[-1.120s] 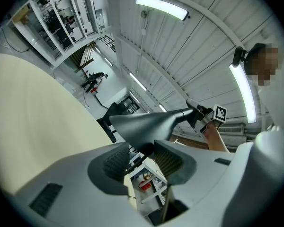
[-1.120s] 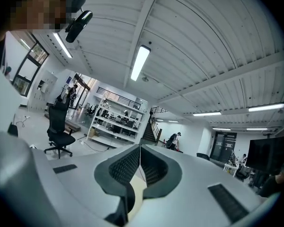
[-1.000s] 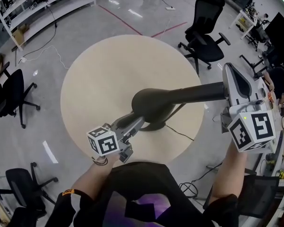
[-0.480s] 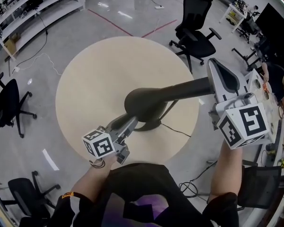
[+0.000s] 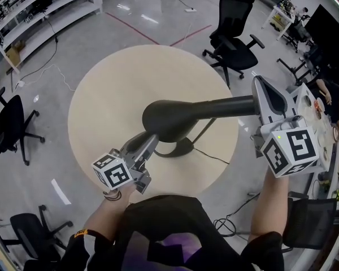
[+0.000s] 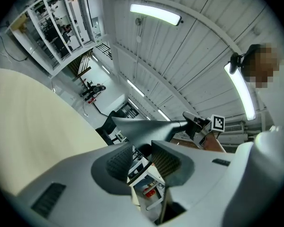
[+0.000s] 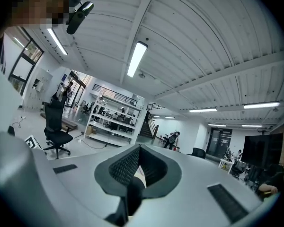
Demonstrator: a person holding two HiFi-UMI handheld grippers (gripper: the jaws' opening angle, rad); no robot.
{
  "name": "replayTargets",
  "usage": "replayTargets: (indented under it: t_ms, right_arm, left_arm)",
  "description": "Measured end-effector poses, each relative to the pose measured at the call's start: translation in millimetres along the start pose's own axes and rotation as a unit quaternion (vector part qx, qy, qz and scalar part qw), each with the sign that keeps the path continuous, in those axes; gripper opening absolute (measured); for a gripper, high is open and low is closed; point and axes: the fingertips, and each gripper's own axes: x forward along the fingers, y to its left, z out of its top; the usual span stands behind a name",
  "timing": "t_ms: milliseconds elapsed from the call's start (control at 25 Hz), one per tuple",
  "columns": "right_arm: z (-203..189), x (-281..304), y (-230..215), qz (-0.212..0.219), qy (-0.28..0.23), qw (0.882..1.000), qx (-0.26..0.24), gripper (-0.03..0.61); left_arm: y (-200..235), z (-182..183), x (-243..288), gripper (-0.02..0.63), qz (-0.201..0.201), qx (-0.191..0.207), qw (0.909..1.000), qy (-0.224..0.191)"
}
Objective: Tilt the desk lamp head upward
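Right now the black lamp head (image 5: 166, 117) is sitting above the near middle of the round tabletop (image 5: 113, 83), partly covering its own base (image 5: 181, 149). The left gripper (image 5: 148, 141) is reaching toward it from the near left. Its 2 jaws are closing with a gap between them, and the head's lower edge is sitting at their tips (no pad is clearly pressing on it). The right gripper (image 5: 257, 101) is clenching the right end of the lamp arm (image 5: 226, 107), which is running out from the head. An office chair (image 5: 234, 35) is standing beyond the tabletop's far right edge.
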Motion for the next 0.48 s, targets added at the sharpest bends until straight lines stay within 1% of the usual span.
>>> replayTargets:
  t_ms: [120, 280, 480]
  right_arm:
    - [-7.4, -1.6, -5.0, -0.012, 0.006, 1.000, 0.011, 0.011]
    - [-22.0, -10.0, -14.8, -0.030, 0.022, 0.999, 0.028, 0.011]
    - [-41.4, -13.9, -24.9, -0.049, 0.039, 0.997, 0.034, 0.009]
  left_arm:
    - [-3.8, 17.0, -5.0, 0.161, -0.005, 0.017, 0.9998, -0.014]
    - [-19.4, 42.1, -11.0, 0.143, -0.010, 0.042, 0.9985, -0.034]
    - [-36.2, 74.6, -8.7, 0.124, -0.018, 0.075, 0.9954, -0.057]
